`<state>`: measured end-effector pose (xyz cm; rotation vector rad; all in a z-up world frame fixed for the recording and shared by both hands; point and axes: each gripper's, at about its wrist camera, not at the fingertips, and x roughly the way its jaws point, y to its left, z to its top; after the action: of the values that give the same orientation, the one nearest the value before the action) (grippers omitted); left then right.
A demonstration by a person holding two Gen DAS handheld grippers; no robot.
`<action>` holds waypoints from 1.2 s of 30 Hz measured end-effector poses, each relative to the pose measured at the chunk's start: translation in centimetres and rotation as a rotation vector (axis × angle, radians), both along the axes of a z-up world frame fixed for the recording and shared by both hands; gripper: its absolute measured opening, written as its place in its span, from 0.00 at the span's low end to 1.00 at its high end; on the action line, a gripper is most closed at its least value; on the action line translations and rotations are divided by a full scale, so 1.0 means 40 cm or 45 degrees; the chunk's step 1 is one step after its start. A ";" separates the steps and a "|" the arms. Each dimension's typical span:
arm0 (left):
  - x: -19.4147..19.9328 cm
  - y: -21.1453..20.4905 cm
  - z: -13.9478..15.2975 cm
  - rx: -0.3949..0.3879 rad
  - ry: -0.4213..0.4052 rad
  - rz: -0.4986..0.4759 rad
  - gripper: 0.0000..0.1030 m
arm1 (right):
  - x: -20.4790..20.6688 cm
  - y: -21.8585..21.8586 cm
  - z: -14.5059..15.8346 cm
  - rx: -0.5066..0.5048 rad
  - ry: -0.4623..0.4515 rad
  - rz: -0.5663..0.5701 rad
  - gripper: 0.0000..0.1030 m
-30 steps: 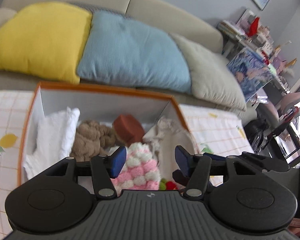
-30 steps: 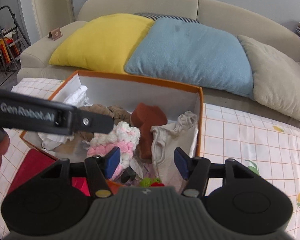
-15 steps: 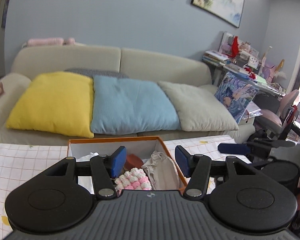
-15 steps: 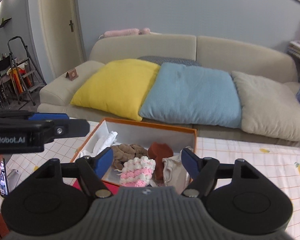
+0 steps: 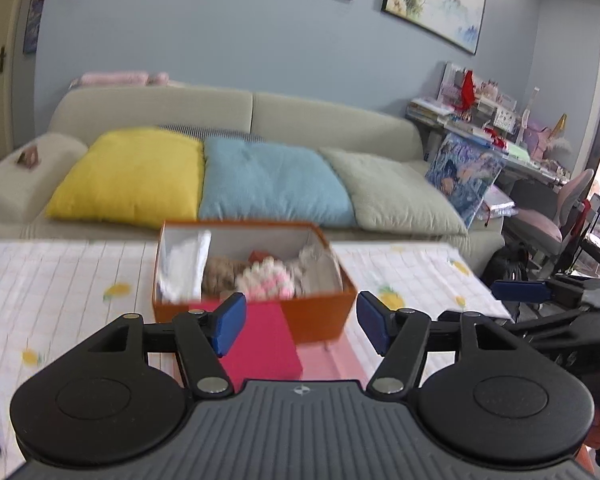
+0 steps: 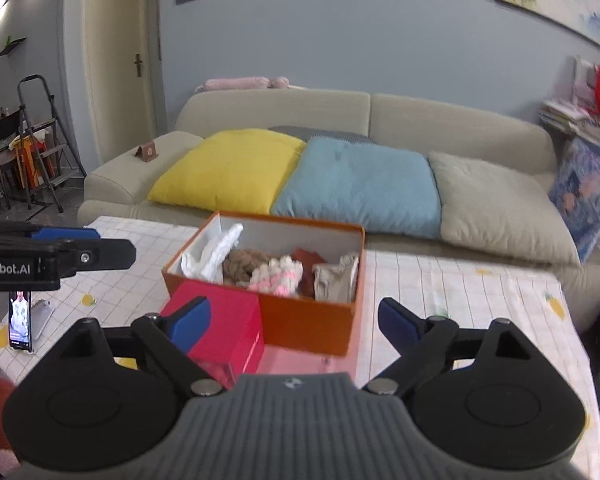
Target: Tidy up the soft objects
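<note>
Both the left claw (image 5: 301,328) and right claw (image 6: 294,320), just widened, hang empty, since the soft things already fill the orange box (image 6: 308,322) mid-worktop.

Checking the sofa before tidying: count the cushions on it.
3, side by side: yellow cushion left, blue cushion middle, beige cushion right. A striped one may lie behind them.

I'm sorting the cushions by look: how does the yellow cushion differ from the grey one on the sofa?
The yellow cushion is bright and saturated; the grey cushion is pale and dull. The yellow one lies at the left end of the row, the grey one at the right, with the blue cushion between them. Both are large, soft, roughly square, and lean back on the sofa.
</note>
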<state>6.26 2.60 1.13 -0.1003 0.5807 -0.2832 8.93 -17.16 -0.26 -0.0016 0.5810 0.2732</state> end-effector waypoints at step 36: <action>-0.144 -0.052 -0.084 0.190 0.126 0.237 0.87 | -0.167 0.013 -0.099 0.028 0.056 -0.188 0.97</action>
<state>0.49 0.52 -2.22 -0.0243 0.6842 -0.0537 2.23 -16.65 -4.21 0.0684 0.6183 0.1361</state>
